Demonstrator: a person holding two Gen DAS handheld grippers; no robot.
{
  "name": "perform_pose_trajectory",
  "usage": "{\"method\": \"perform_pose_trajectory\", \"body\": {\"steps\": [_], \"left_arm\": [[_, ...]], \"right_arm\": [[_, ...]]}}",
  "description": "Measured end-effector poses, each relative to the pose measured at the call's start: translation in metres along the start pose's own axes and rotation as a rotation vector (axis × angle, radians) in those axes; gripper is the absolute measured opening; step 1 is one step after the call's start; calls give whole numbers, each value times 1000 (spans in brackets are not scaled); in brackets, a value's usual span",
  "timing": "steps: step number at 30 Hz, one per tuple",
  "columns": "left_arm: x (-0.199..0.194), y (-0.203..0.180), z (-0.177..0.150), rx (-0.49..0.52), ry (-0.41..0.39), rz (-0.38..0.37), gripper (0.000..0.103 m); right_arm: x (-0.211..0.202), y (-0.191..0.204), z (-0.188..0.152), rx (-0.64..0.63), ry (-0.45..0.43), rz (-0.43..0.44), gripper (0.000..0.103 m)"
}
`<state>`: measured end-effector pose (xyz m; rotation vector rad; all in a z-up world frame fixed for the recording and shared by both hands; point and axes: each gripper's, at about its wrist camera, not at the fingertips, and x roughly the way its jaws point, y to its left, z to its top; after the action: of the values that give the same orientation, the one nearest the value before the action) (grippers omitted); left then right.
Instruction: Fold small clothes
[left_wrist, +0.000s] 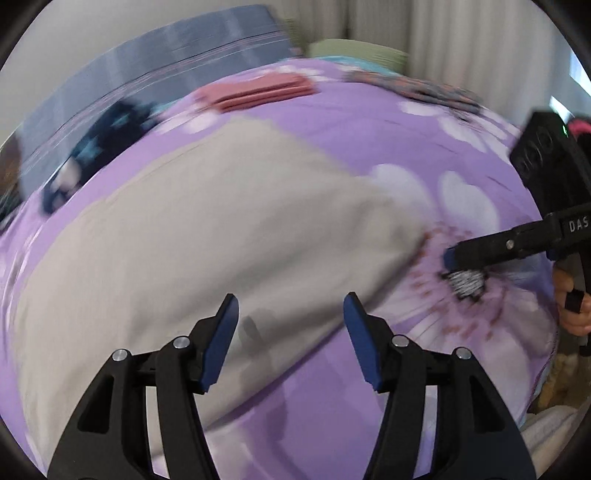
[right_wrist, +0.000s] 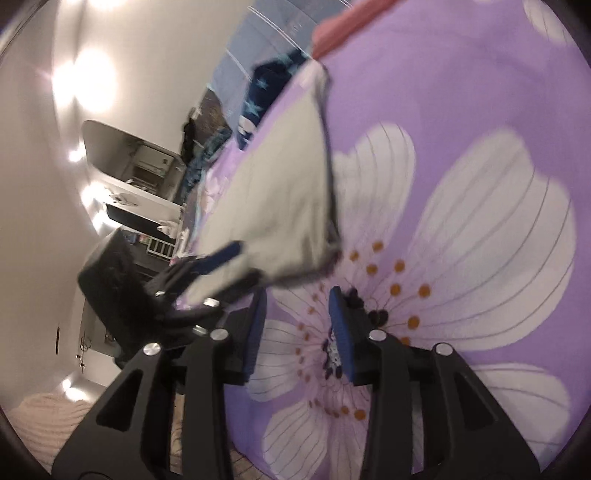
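Beige garment (left_wrist: 207, 236) lies flat on the purple floral bedspread (left_wrist: 369, 122), mostly left of centre in the left wrist view. Left gripper (left_wrist: 290, 332) hovers over its near edge, jaws spread, nothing between them. Folded pink cloth (left_wrist: 258, 92) sits farther back. Right gripper (right_wrist: 297, 334) is just right of the garment's corner, jaws partly apart over the flower print, pinching nothing.
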<state>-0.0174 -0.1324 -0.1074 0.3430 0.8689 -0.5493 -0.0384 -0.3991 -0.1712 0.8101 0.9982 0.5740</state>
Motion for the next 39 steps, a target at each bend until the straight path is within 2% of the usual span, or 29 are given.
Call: {"method": "perform_pose_trajectory", "body": {"steps": [1,3,5,7,8,11,13,17,18,20,22,23,24,27,29,31,33,34,37,39], "left_arm": [[-2,9,-5,-27,9,13,59],[-1,28,-17,-91,36,31,59],[2,39,-25,-151,51,17,59],[1,41,-28,-156,34,11,59],[2,39,-28,-142,34,18,59],[2,36,-29,-118,33,17,59],[2,33,-30,-109,34,11,59],[-1,24,-24,-78,41,-2,59],[-3,15,-18,-54,27,-35,59],[-6,-7,-7,19,-6,-101,60],[-4,-29,3,97,-26,-135,60],[0,-46,10,151,-33,-146,60],[4,-56,14,183,-37,-150,60],[22,-90,27,289,-60,-138,60],[34,-105,31,340,-81,-88,60],[40,-110,32,364,-94,-61,51],[43,-105,35,342,-67,-93,13],[43,-100,36,317,-51,-100,8],[38,-76,37,204,-38,-164,5],[30,-64,35,170,-68,-133,5]], "right_arm": [[4,1,3,7,-7,-2,38],[8,6,8,10,-21,-7,46],[18,12,14,1,-29,-44,48],[26,12,19,20,-51,-120,24],[24,10,21,40,-56,-133,3],[5,10,18,70,-120,-85,2],[-5,17,15,48,-146,-97,2],[0,15,12,40,-88,-153,4],[0,12,12,45,-82,-166,8],[-6,6,14,55,-92,-158,8],[-15,4,18,47,-126,-174,15],[-23,8,23,23,-157,-210,28],[-28,12,29,-7,-181,-239,35],[-33,18,43,-50,-200,-264,36],[-33,21,53,-72,-197,-269,36],[-29,23,63,-98,-186,-276,36],[-19,27,77,-130,-164,-282,36],[-12,28,85,-144,-151,-288,36],[5,27,104,-169,-108,-281,38],[16,25,115,-169,-84,-277,39]]}}
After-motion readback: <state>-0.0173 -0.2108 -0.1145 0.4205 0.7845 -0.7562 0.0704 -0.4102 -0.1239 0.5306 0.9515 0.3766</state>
